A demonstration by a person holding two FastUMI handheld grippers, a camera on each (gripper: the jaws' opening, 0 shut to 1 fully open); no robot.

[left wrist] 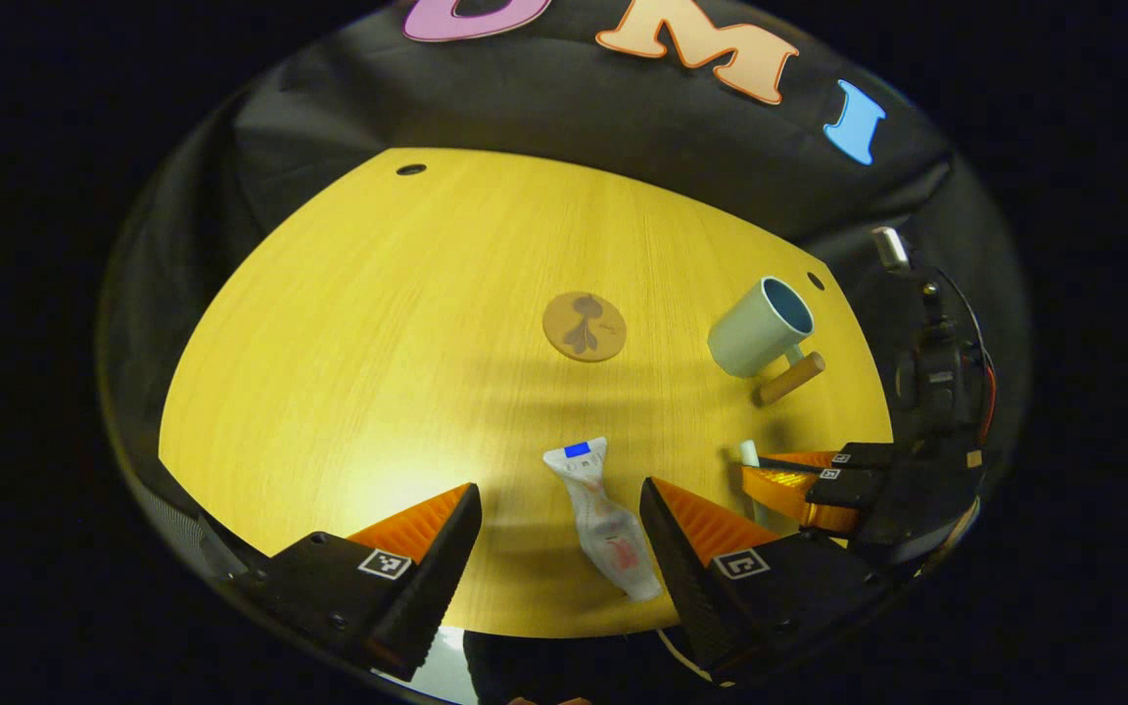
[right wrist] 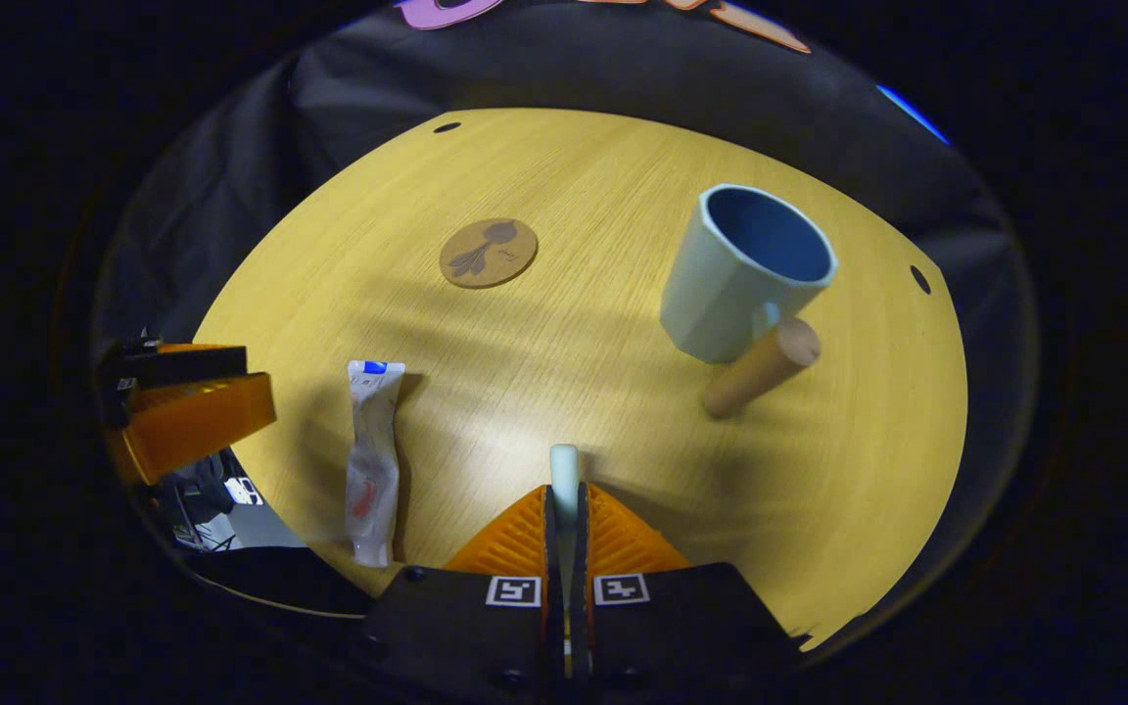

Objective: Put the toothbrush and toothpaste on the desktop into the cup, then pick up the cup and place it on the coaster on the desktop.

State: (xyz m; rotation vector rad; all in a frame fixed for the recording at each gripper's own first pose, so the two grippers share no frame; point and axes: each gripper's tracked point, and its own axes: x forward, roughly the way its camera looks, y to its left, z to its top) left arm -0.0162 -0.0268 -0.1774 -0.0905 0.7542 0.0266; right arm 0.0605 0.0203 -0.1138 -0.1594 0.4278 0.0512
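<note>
The toothbrush [right wrist: 563,468] is clamped between the right tool's [right wrist: 564,509] closed fingers, handle pointing at 12 o'clock, ready to be carried to the cup [right wrist: 735,274] at 1 o'clock. The left tool [left wrist: 559,524] is held wide, straddling the toothpaste [left wrist: 603,519] lying flat on the desk [left wrist: 378,343]. The coaster [left wrist: 584,327] waits bare at 12 o'clock.

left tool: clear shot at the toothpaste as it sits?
Probably yes. The left tool is open, and the toothpaste lies flat on the table between its fingers with nothing on or over it. The right tool sits off to the side, shut on the toothbrush.
</note>
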